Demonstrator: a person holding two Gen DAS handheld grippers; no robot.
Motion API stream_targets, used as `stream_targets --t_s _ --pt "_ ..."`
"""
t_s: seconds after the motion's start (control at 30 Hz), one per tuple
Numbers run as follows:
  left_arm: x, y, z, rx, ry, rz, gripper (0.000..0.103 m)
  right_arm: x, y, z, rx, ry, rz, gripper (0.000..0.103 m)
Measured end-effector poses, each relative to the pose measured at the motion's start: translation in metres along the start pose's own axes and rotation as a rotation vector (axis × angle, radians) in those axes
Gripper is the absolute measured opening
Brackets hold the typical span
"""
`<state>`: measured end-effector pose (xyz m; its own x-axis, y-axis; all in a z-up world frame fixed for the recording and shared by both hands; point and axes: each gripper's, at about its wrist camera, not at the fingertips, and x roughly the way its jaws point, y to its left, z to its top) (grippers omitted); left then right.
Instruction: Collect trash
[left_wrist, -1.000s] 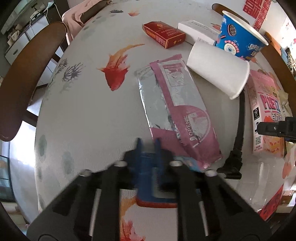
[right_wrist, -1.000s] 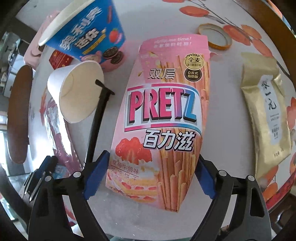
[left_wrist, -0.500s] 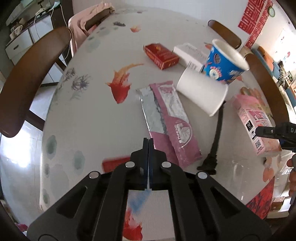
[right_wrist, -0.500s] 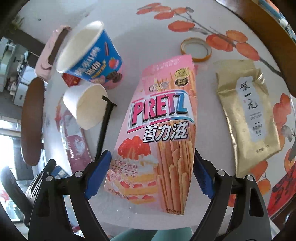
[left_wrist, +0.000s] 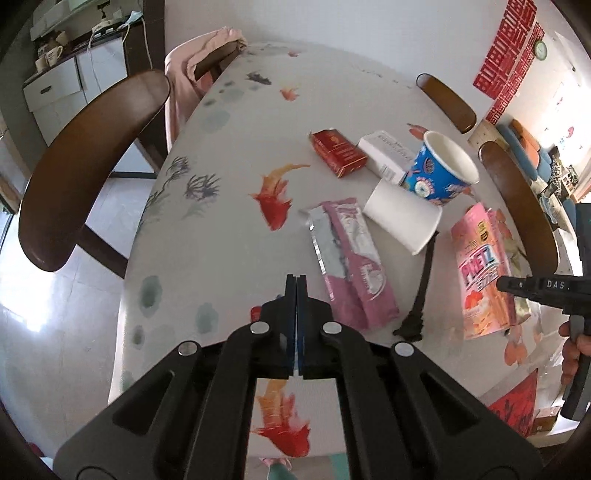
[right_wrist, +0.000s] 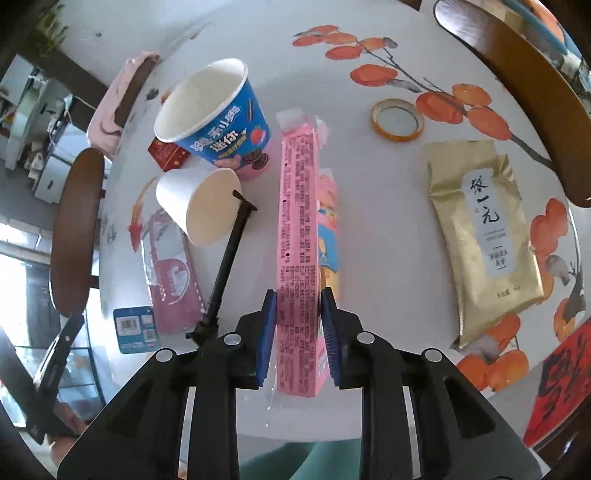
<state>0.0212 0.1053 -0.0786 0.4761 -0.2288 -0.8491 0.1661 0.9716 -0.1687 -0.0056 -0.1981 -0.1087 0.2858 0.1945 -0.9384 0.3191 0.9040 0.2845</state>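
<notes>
My right gripper (right_wrist: 298, 295) points down at a pink Pretz box (right_wrist: 297, 221), which stands on its narrow edge. Its jaws are closing and both blue pads press the box's sides. The same box (left_wrist: 480, 266) shows at the right of the left wrist view. My left gripper (left_wrist: 296, 282) is above the table's near edge with its pads pressed together on a thin blue card (right_wrist: 135, 328) with a QR code. In the left wrist view only a red sliver (left_wrist: 255, 314) of the card shows beside the fingers.
On the round painted table (left_wrist: 221, 221) lie a pink wrapper (left_wrist: 351, 258), a tipped white paper cup (left_wrist: 402, 218), a blue snack cup (left_wrist: 439, 173), a black stick (left_wrist: 421, 295), a red box (left_wrist: 338, 151), a white box (left_wrist: 384, 155), a gold bag (right_wrist: 480, 240) and a tape ring (right_wrist: 397, 120). A wooden chair (left_wrist: 85, 166) stands at the left.
The right jaws went from wide apart to closed on the Pretz box, which turned from lying flat to standing on edge. The left gripper shut on the card and rose from the table.
</notes>
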Motion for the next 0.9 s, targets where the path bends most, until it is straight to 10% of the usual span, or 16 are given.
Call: stream_targets --t_s 0.43,0.53,0.73,0.9 --pt "0.027 0.009 -0.018 -0.024 0.080 0.015 0.001 0.006 -0.005 0.001 0.010 0.025 0.010 0.030" --pt "0.037 0.009 -0.022 -0.032 0.088 0.042 0.048 0.016 -0.005 -0.001 0.022 0.053 0.019 0.048" --pt "0.055 0.001 -0.023 -0.024 0.113 0.047 0.077 0.036 -0.013 -0.004 0.064 0.100 0.039 0.058" --pt "0.072 -0.006 -0.026 -0.018 0.156 0.033 0.057 0.044 -0.017 0.002 0.065 0.117 0.050 0.057"
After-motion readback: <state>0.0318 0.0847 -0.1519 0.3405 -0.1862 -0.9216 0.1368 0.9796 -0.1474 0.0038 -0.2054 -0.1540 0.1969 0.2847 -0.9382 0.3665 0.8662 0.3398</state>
